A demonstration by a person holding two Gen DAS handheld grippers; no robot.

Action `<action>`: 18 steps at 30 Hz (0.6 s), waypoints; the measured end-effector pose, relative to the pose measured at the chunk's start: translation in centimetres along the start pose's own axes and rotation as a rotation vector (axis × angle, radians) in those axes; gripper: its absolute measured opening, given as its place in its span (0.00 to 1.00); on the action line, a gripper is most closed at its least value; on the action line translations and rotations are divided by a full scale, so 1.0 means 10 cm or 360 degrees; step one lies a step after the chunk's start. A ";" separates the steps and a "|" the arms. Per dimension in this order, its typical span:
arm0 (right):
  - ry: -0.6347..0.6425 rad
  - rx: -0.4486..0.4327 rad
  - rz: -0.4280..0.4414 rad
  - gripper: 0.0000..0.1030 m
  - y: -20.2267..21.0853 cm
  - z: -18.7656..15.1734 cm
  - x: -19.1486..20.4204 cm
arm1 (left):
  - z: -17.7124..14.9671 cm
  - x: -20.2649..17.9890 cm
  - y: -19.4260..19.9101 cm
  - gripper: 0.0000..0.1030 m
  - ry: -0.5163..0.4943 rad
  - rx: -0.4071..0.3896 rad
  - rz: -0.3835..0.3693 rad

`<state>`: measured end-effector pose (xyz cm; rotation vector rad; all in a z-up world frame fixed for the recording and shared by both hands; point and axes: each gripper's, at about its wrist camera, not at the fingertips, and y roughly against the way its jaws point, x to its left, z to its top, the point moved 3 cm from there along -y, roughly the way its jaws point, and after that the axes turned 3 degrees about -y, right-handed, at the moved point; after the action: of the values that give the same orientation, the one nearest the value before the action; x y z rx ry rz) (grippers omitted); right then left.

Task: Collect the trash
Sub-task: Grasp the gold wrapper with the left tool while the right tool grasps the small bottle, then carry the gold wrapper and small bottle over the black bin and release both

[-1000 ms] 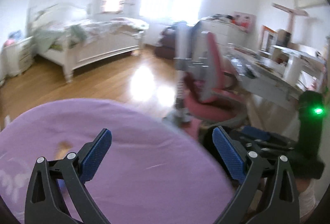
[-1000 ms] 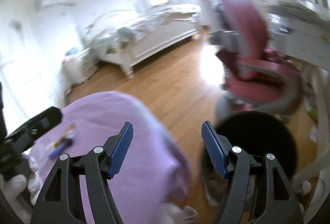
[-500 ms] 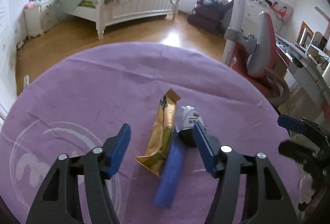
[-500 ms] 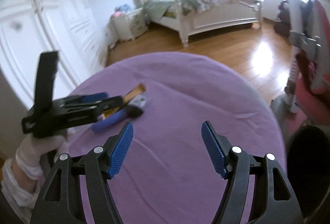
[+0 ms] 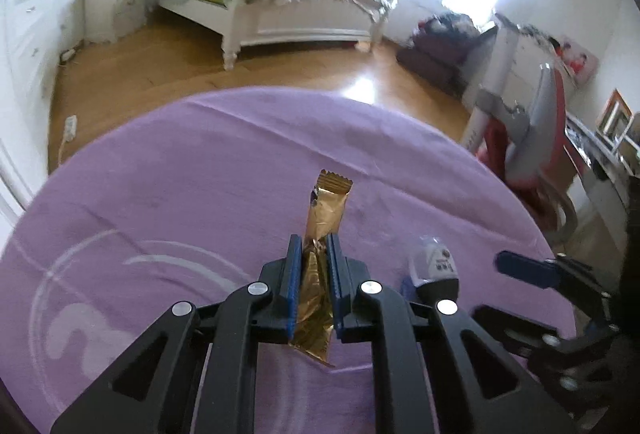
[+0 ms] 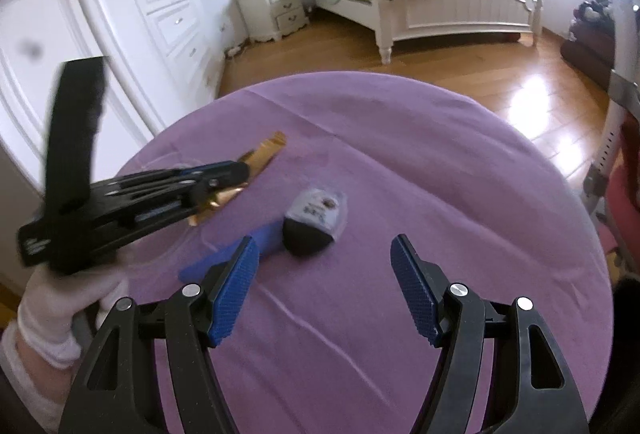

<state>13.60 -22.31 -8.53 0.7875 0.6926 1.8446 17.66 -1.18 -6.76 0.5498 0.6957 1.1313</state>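
Left tool just closed, pinching the gold snack wrapper near its middle above the purple table — thin, crinkly foil, light and probably slippery, best gripped across the flat. Right tool spread, empty, hovering just short of the small dark-bottomed packet and blue stick wrapper — soft, easily crushed.

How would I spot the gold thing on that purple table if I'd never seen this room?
Find the round table with the purple cloth in front of the white bed. Three bits of litter lie near its middle. The gold wrapper is the long, shiny, crinkled one, pinched between the fingers of the left gripper, beside a blue wrapper and a small grey-and-black packet.
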 end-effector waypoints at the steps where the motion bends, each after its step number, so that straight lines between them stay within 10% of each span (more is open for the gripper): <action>1: 0.0002 0.0007 -0.0002 0.67 -0.05 0.01 0.02 | 0.00 0.02 0.04 0.14 0.0012 -0.0026 0.0001; 8: 0.0037 0.0064 -0.0089 0.42 -0.40 0.12 0.09 | 0.03 0.02 0.15 0.14 0.0020 -0.0122 0.0002; 18: -0.0160 -0.0185 0.0049 0.41 0.15 0.05 -0.29 | 0.11 -0.41 0.45 0.14 -0.0057 -0.0248 -0.0066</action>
<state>14.07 -25.49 -7.73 0.8121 0.5077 1.8416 14.59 -3.62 -1.96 0.4207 0.5800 1.1235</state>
